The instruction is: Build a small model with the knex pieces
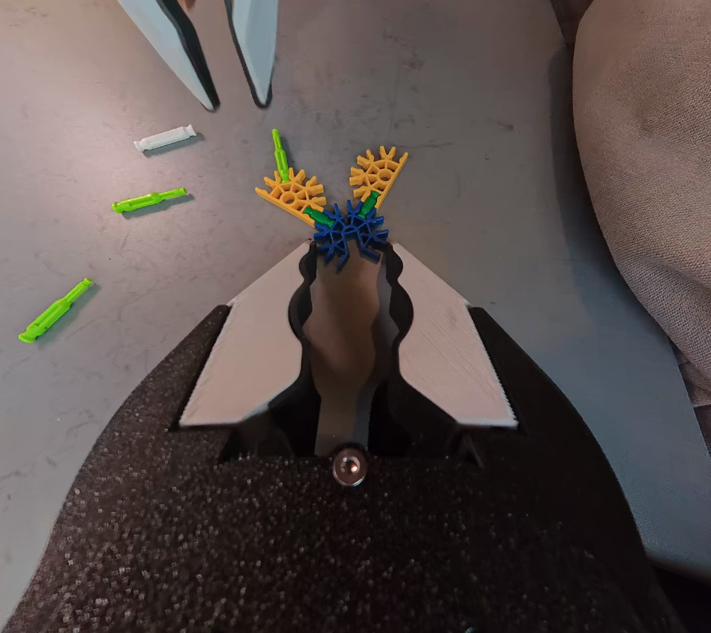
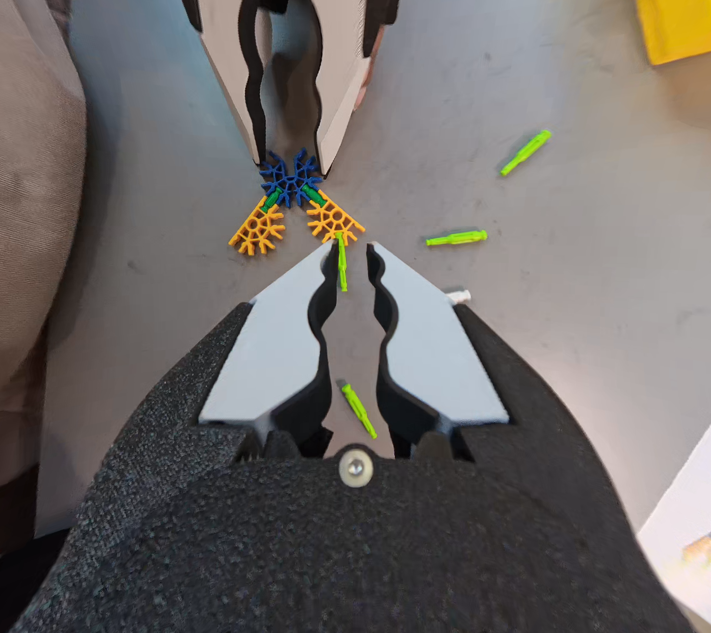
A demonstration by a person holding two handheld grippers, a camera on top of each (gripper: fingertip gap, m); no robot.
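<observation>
Left wrist view: left gripper (image 1: 349,243) clamps the blue connector (image 1: 348,229); right gripper (image 2: 349,249), released, straddles the light-green rod (image 2: 341,260), which a sideways nudge could unseat.

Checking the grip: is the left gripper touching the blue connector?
Touching. Left wrist view shows the left gripper with both fingertips against the blue connector.
</observation>
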